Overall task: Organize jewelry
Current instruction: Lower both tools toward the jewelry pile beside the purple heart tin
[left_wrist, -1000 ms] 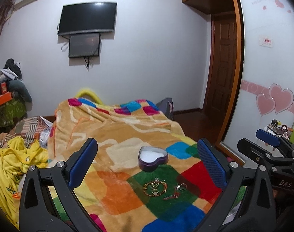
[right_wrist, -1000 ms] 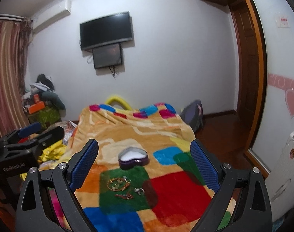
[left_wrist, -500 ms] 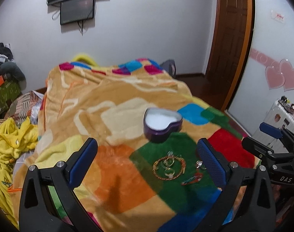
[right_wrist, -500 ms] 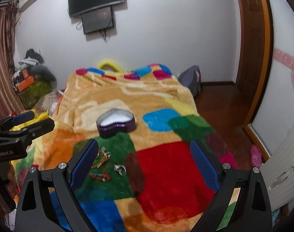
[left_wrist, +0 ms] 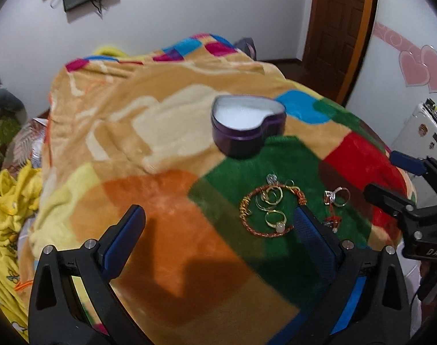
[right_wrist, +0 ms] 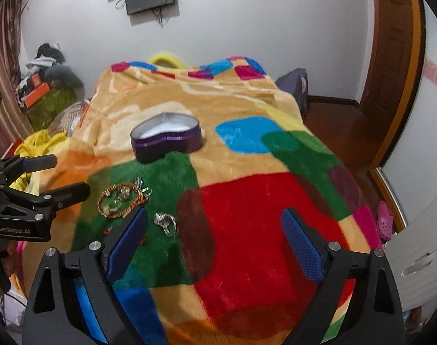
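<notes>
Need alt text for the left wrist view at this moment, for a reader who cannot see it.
A beaded bracelet with gold rings inside it lies on the green patch of a patchwork blanket, just ahead of the open, empty left gripper. An open purple heart-shaped tin sits beyond it; the right gripper enters from the right.

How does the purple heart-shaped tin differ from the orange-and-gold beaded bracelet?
The purple heart-shaped tin is a walled, open container, empty; the orange-and-gold beaded bracelet is a flat loop with gold rings lying inside it. The tin sits farther from the cameras, on beige; the bracelet lies on green. Both rest on the patchwork blanket.
</notes>
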`<state>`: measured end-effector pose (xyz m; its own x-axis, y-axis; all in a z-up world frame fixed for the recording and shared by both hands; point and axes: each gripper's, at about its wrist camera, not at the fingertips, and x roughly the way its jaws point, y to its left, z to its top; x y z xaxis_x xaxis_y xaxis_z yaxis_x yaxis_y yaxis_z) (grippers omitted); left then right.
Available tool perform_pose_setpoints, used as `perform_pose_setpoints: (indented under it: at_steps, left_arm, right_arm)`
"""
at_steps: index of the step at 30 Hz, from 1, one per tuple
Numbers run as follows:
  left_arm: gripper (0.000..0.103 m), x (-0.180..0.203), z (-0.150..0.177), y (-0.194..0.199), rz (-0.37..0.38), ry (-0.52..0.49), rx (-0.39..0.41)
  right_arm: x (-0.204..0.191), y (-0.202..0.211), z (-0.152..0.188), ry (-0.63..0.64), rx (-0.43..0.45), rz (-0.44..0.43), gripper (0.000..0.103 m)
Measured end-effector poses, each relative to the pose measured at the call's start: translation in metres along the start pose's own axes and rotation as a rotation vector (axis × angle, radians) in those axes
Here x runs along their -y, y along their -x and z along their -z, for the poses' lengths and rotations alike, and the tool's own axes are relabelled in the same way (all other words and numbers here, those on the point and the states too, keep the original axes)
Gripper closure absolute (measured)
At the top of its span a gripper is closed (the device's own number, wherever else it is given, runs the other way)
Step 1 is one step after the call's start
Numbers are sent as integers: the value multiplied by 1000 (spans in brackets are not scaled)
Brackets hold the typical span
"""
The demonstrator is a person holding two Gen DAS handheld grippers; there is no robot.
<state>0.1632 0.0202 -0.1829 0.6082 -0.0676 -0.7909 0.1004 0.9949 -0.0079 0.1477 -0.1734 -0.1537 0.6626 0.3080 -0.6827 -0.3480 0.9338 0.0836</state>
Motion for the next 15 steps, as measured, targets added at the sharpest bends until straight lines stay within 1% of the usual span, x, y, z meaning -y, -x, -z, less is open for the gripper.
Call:
perform_pose_setpoints:
  at_steps: [2,4,5,8,11,13,15]
  left_arm:
    - [1,1,-1,-5,6,1,-11]
    - [6,0,-2,-11,9,3,-24]
    - [8,-1,-3,-13,16,4,-33]
    - [11,-3,-5,-20,28,14,-48]
    - [19,-4,-8,-22,29,8,-47]
    - [27,-4,-9,-23,31,2,-50]
    - [31,-3,-9,-25,32,-4,-54]
  right_arm:
    - [1,-6,3,2,-24,-17,20]
    - [0,-12,4,0,-42,-32,25]
    - [1,-15,6,-1,-54,-44,29]
    - [0,-21,8,0,-75,-68,35]
    - [-2,-24,10,7,-82,-86,39]
    - [-4,-26,10,8,-86,-103,42]
    - [-5,-28,10,9,-91,-117,46]
